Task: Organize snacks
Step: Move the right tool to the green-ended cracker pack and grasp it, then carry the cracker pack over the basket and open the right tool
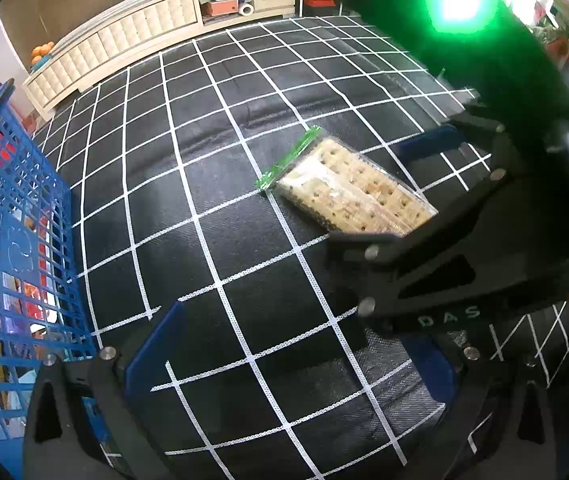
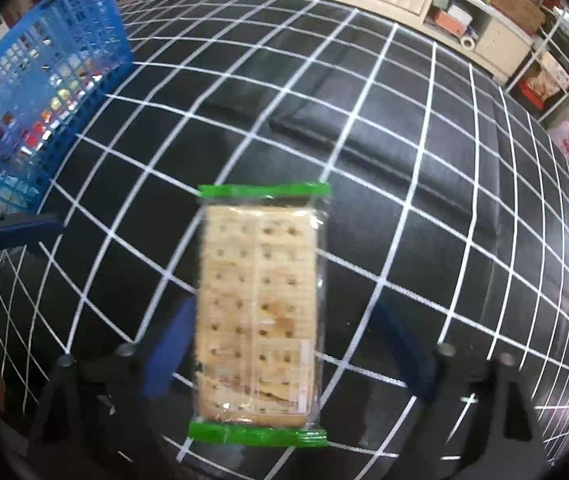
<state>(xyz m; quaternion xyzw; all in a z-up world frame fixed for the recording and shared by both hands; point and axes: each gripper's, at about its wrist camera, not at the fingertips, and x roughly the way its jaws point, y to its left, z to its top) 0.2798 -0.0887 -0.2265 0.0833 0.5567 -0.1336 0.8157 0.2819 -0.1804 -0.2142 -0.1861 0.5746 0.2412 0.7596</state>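
A clear pack of crackers (image 2: 258, 312) with green sealed ends lies flat on the black, white-gridded mat (image 2: 404, 160). My right gripper (image 2: 284, 344) points down over it, open, with the pack between its blue pads. The left pad sits at the pack's edge and the right pad stands clear of it. In the left wrist view the same pack (image 1: 348, 188) lies between the right gripper's fingers (image 1: 428, 144). My left gripper (image 1: 292, 356) hovers open over bare mat, nothing between its fingers.
A blue plastic basket (image 1: 16, 240) holding several colourful snacks stands at the mat's left edge, also seen as the basket (image 2: 64, 60) in the right wrist view. A cream cabinet (image 1: 144, 28) with shelves runs along the far side.
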